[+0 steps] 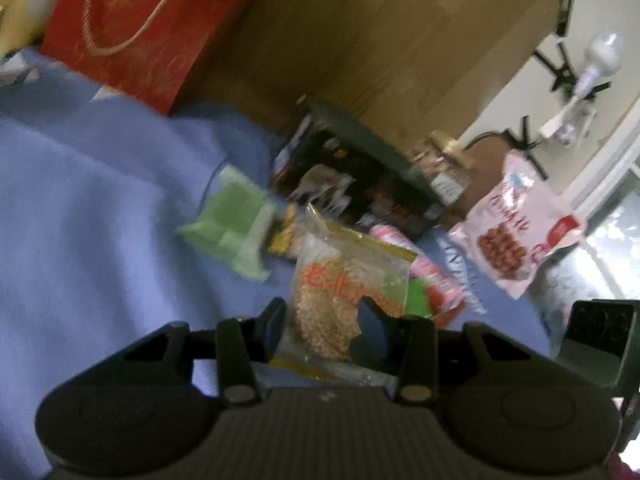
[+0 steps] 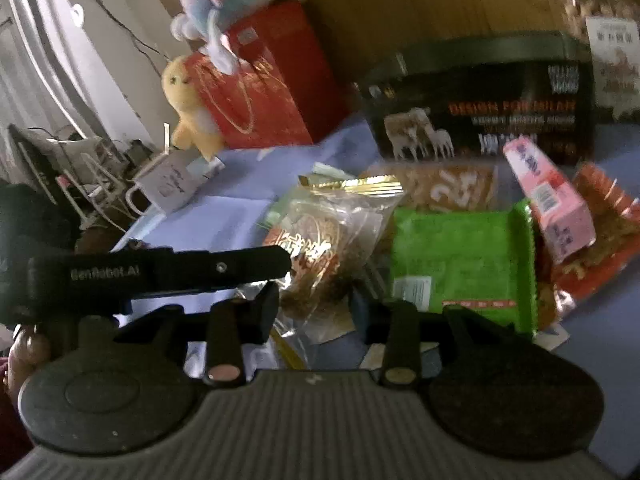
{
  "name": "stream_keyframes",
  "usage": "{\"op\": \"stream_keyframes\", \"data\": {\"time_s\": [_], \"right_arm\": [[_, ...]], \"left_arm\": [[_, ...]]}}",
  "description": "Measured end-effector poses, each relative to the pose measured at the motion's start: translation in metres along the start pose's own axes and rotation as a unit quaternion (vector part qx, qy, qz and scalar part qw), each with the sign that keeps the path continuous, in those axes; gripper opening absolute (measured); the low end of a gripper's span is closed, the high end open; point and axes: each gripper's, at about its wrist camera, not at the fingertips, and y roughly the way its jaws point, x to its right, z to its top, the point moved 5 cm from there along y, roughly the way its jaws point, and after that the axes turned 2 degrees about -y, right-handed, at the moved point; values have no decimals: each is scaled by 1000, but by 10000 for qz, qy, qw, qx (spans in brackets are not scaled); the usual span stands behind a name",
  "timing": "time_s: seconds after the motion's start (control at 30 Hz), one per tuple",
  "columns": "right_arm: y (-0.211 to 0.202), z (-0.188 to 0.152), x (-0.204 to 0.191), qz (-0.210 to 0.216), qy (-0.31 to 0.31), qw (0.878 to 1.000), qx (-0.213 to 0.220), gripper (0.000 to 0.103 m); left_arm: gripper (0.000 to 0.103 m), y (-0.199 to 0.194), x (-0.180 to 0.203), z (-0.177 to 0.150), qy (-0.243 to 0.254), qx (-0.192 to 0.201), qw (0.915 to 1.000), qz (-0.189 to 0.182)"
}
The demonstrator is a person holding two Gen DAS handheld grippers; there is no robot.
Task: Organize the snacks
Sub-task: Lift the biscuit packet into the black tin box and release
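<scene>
A clear cake packet with gold edges and orange writing holds a round brown cake. In the left wrist view it stands between the fingers of my left gripper, which is shut on its near end. In the right wrist view the same packet fills the gap of my right gripper; blur hides whether those pads press on it. The left gripper reaches in from the left there, its tip at the packet. Beside it lie a green packet and a pink box.
All lies on a blue cloth. A black box and a red gift bag stand at the back by a wooden wall. A pink-white bag, a pale green packet and a jar are nearby. A hand shows at the left.
</scene>
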Motion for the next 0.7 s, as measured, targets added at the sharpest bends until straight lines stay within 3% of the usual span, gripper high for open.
{"op": "stream_keyframes", "data": {"time_s": [0.13,0.3,0.47,0.7], "right_arm": [[-19,34,0,15,-140,9987,481,41],[-18,97,24,-249,-295,9952,897,41],[10,141,63,-415,-118,9956,838,41],[51,150,101,-569,120,9964,611,44]], "left_arm": [[39,0,33,41,374,377,9984,-209],[39,41,54,102,558,556,9966,-233],[39,92,53,138,403,535,9977,-76],[45,137,41,144,436,337,9982,241]]}}
